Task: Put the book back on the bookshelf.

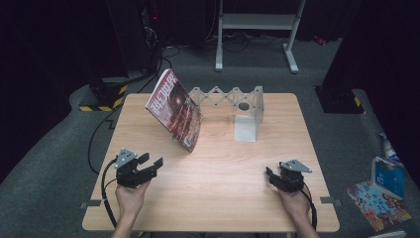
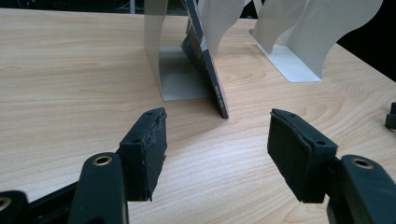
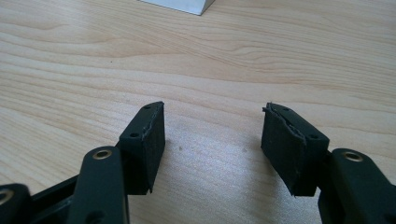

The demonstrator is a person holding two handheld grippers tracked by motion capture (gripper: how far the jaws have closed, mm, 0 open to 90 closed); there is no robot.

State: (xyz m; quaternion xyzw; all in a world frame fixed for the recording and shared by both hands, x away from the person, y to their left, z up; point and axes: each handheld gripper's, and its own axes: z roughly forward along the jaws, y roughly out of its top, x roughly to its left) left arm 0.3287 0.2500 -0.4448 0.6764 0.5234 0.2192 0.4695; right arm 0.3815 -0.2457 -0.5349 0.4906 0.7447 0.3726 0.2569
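A red-covered magazine (image 1: 174, 109) leans tilted against the left end of a white expanding metal rack (image 1: 232, 98) at the back middle of the wooden table (image 1: 223, 163). In the left gripper view the magazine (image 2: 208, 65) stands edge-on, resting on the rack's plate (image 2: 180, 79). My left gripper (image 1: 151, 165) is held open near the table's front left, a short way in front of the magazine, nothing between its pads (image 2: 152, 149). Near the front right, my right gripper (image 1: 271, 177) is open over bare wood; its pads (image 3: 148, 144) hold nothing.
The rack's right bookend (image 1: 246, 126) stands mid-table. Dark equipment and cables (image 1: 148, 44) lie behind the table on grey carpet. A white frame stand (image 1: 257, 25) is at the back. A blue box and a patterned sheet (image 1: 384, 191) lie on the floor at right.
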